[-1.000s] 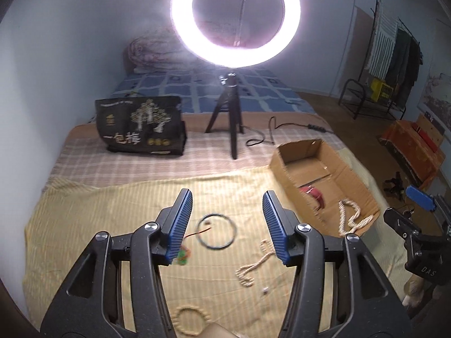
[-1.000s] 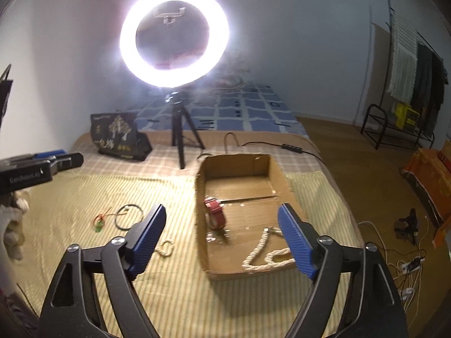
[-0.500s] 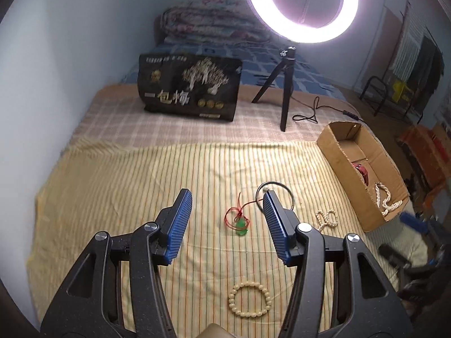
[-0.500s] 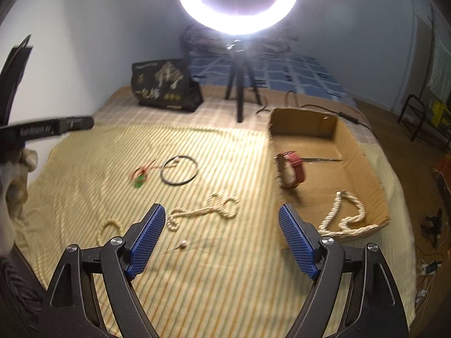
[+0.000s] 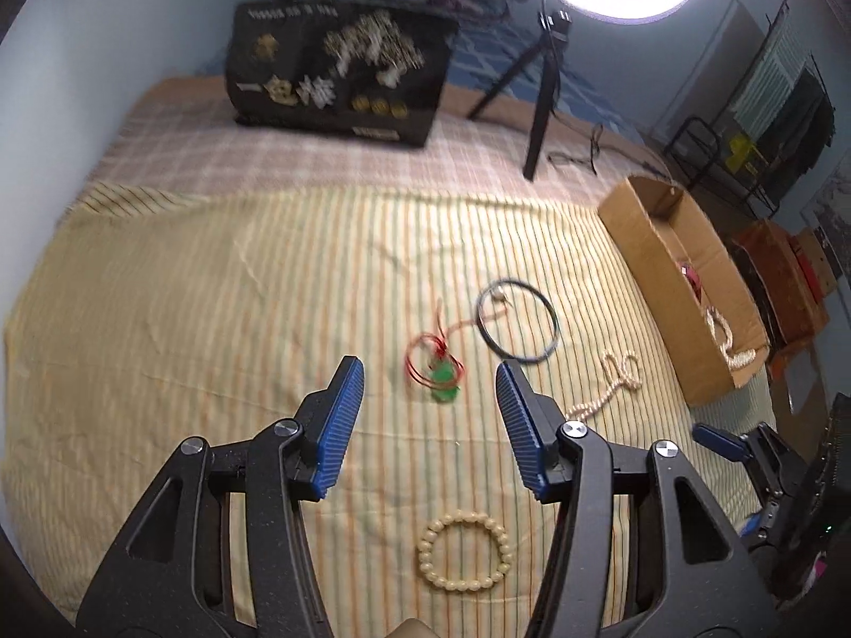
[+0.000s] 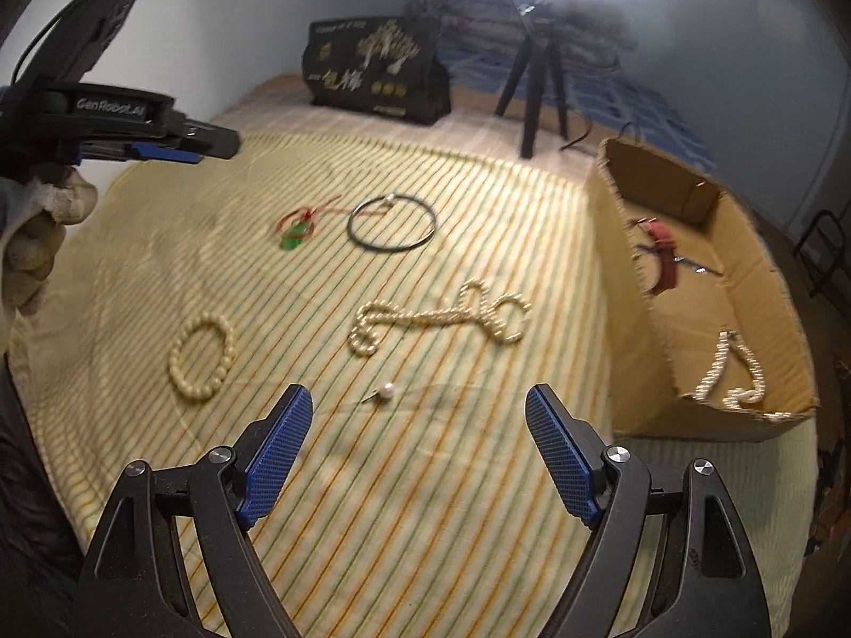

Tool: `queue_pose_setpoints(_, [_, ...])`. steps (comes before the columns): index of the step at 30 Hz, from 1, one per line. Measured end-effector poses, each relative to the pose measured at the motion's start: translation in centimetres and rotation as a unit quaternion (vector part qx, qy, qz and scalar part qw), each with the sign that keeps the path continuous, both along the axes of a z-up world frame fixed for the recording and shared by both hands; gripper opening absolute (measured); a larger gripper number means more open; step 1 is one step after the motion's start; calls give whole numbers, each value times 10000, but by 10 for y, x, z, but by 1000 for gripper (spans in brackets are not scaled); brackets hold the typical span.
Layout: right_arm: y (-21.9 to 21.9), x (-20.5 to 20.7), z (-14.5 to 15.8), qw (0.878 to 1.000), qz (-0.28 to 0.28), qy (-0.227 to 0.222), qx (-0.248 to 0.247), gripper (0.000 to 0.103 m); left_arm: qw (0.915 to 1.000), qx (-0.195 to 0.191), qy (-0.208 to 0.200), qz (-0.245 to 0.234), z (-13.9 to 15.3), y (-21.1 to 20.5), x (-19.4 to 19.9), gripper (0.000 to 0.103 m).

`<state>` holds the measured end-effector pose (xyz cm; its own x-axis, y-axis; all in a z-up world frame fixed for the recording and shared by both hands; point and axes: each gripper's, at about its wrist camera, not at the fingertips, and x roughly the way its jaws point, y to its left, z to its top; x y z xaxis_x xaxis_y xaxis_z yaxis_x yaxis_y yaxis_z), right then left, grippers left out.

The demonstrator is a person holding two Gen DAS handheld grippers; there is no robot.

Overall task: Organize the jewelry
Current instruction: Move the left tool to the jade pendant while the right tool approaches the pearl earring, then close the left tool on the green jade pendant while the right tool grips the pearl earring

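Note:
Jewelry lies on a yellow striped cloth (image 5: 186,292). A red cord with a green pendant (image 5: 439,372) lies just ahead of my open, empty left gripper (image 5: 428,377). A black ring necklace (image 5: 518,324) lies beside it, a cream bead bracelet (image 5: 462,550) below the fingers, a pearl necklace (image 5: 611,383) to the right. My right gripper (image 6: 417,414) is open and empty above a single pearl earring (image 6: 385,391); the pearl necklace (image 6: 441,316) and bracelet (image 6: 199,359) lie ahead. The cardboard box (image 6: 691,399) holds a red watch (image 6: 662,252) and a rope necklace (image 6: 736,375).
A ring light on a tripod (image 5: 542,106) and a black bag (image 5: 340,74) stand at the back of the bed. The box (image 5: 646,250) sits at the cloth's right edge. The left gripper body (image 6: 117,122) shows at the upper left of the right wrist view.
Both grippers have tilted down and moved left, closer over the cloth. The pendant now lies between the left fingers' line of sight; the right gripper has shifted from the box to the loose jewelry.

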<state>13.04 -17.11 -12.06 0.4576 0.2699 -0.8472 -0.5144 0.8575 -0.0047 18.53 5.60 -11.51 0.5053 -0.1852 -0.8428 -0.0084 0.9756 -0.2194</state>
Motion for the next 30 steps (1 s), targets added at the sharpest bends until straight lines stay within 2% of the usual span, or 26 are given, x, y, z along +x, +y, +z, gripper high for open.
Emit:
queue_pose_setpoints(2, [4,-1,-6,9999,133,90,-58,82,9998,65,138,-144,-7,-8,2,47])
queue_pose_setpoints(4, [9,-2,-13,9995,251,181,-113,81,9995,67,222,-232,-13,-14,4,47])
queue_pose_setpoints(6, [11,-2,-18,9989,330,329,-73,72,9992,47,293,-277,-18,-17,6,46])
queue_pose_setpoints(8, [12,2,-23,9982,342,483,12,66,9987,-34,423,-275,-25,-19,11,37])
queue_pose_setpoints(14, [4,16,-31,9963,124,798,305,42,9977,-189,614,-193,-36,-17,22,36])
queue_pose_setpoints(20, [8,20,-33,9963,176,779,307,41,9973,-215,696,-125,-45,-17,36,36])
queue_pose_setpoints(30, [11,23,-35,9967,270,755,154,30,9962,111,869,-23,-71,-22,50,33])
